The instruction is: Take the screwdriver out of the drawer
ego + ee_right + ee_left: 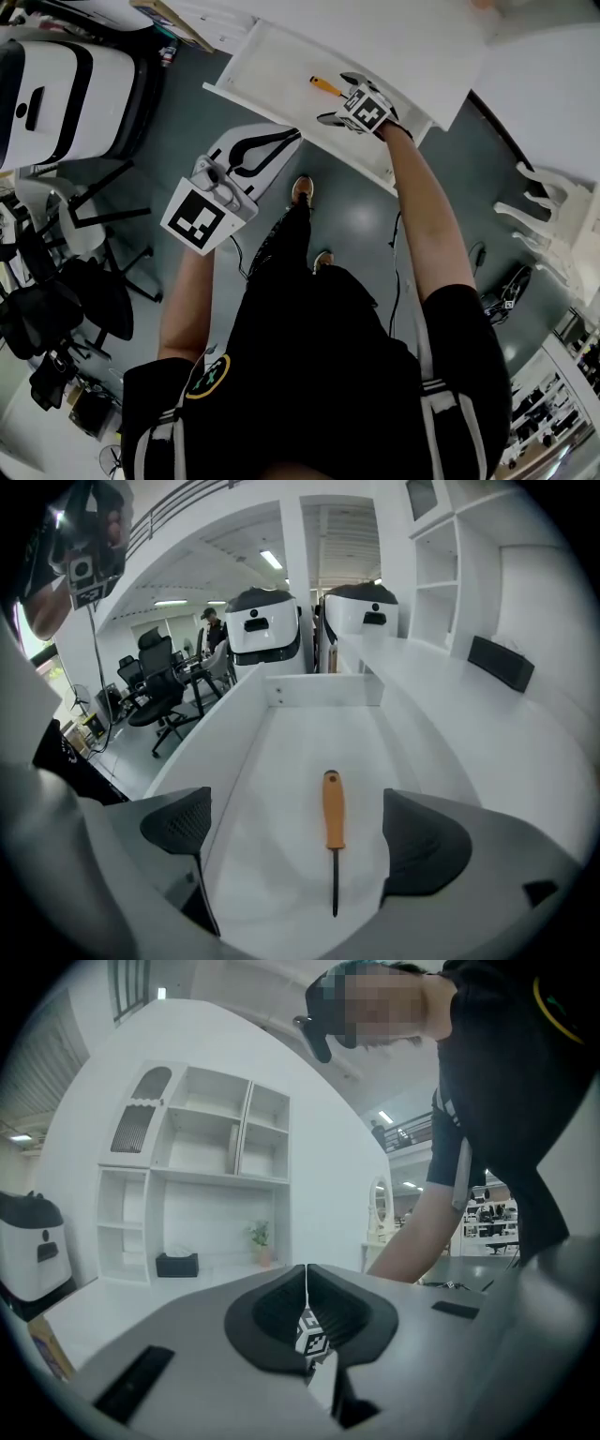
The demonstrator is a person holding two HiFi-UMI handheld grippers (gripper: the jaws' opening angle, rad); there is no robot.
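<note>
— Right claw is wide open, holding nothing, just above the screwdriver lying flat in the drawer.
— Looks light, stiff. Grab the fat orange handle, I think; less slippy. Left claw is closed, empty.

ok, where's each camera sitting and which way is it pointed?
Head view: on the head, steeply down; torso, both arms, shoes show.
Left gripper view: on the left hand-held gripper, facing the shelf unit; closed jaws, an arm show.
Right gripper view: on the right hand-held gripper, into the drawer; open jaws show.
Shared: head and right views show the screwdriver.
</note>
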